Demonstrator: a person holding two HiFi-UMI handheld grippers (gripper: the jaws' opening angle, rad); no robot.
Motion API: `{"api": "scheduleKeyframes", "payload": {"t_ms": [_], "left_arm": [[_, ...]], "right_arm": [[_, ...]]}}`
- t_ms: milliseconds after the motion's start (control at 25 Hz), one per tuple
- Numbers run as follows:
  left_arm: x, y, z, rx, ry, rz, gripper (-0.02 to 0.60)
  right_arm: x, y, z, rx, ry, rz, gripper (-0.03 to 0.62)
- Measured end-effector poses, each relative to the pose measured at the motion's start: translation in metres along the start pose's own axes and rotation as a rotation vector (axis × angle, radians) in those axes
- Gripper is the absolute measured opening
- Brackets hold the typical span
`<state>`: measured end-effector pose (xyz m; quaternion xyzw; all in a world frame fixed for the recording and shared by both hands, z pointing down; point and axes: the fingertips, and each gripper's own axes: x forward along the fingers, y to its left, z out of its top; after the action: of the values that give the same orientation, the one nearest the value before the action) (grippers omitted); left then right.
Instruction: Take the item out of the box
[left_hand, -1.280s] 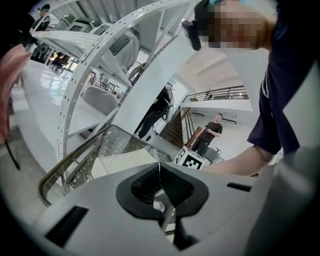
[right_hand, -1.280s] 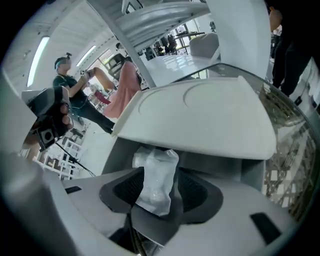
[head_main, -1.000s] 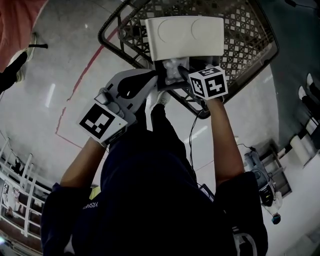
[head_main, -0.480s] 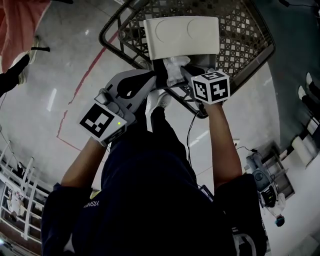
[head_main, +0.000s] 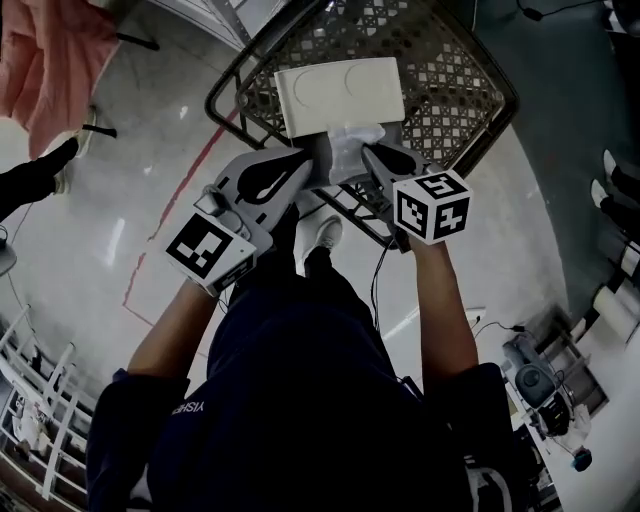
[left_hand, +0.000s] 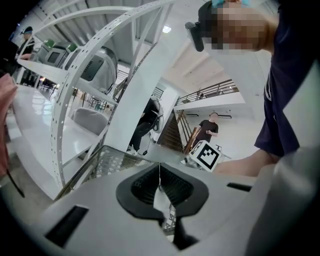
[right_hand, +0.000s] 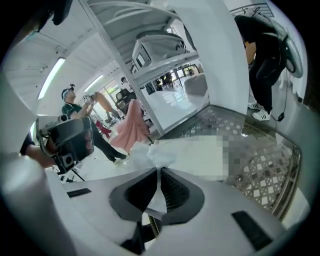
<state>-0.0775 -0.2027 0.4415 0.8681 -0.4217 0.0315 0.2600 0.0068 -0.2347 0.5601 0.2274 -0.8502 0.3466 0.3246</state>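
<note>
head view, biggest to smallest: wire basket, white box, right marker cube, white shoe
1. wire basket
2. white box
3. right marker cube
4. white shoe
The cube is nearer the camera and the shoe partly hidden, so that pair is unsure.

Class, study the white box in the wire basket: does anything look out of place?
Yes: plastic wrapping bunches crumpled at the near edge of the white box, pinched by the left gripper and right gripper.

Lettering on the sleeve cannot be read
</note>
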Motion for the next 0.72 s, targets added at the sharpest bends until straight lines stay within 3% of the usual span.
{"api": "scheduleKeyframes", "payload": {"t_ms": [440,720], "left_arm": [[-0.008,-0.044,0.082,0.17,-0.118,0.011,0.011],[-0.031,-0.078,0.13,0.238,-0.2,0.01,0.011]], "right_arm": [[-0.105,0.051,0.108,-0.141,-0.36,0.008,0.038],[-0.166,0.103,0.141,-0.221,-0.503,0.02,0.038]]}}
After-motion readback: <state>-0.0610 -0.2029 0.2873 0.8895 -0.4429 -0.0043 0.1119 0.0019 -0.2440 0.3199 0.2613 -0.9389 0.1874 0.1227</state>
